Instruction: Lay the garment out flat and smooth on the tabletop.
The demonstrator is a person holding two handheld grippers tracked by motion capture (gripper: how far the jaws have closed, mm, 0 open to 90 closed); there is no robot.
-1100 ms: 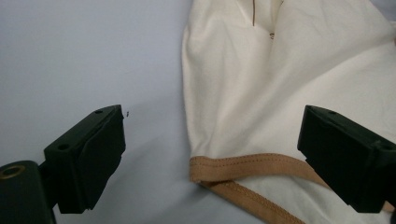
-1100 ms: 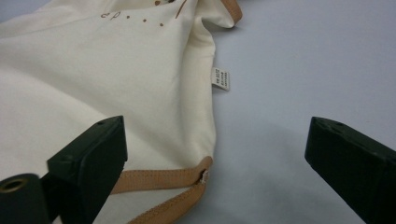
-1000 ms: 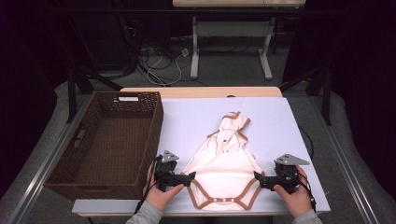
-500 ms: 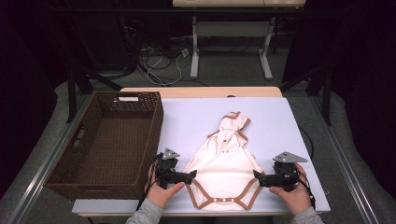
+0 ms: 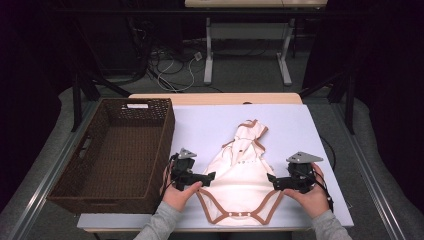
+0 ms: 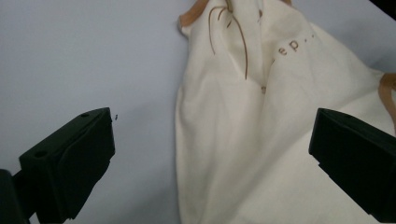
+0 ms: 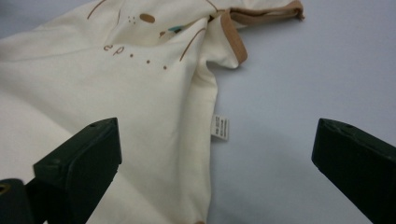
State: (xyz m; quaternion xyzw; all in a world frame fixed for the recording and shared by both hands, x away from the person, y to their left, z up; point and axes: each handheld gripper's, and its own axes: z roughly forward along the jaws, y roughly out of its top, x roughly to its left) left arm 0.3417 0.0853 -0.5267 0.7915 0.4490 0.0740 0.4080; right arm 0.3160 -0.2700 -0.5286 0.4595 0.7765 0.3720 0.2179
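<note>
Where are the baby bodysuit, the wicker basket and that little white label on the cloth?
Baby bodysuit (image 5: 240,172): high view, middle of its cream front.
Wicker basket (image 5: 167,131): high view, its right wall.
Little white label (image 7: 220,128): right gripper view, middle of the tag at the side seam.

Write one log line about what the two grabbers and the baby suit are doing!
left gripper: open, at bodysuit's left edge | right gripper: open, at right edge | basket: left

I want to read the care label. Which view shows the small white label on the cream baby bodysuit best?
The right gripper view: the small white label hangs at the cream baby bodysuit's side seam, facing the camera. The high view is too far for it; the left gripper view shows the other edge.
</note>
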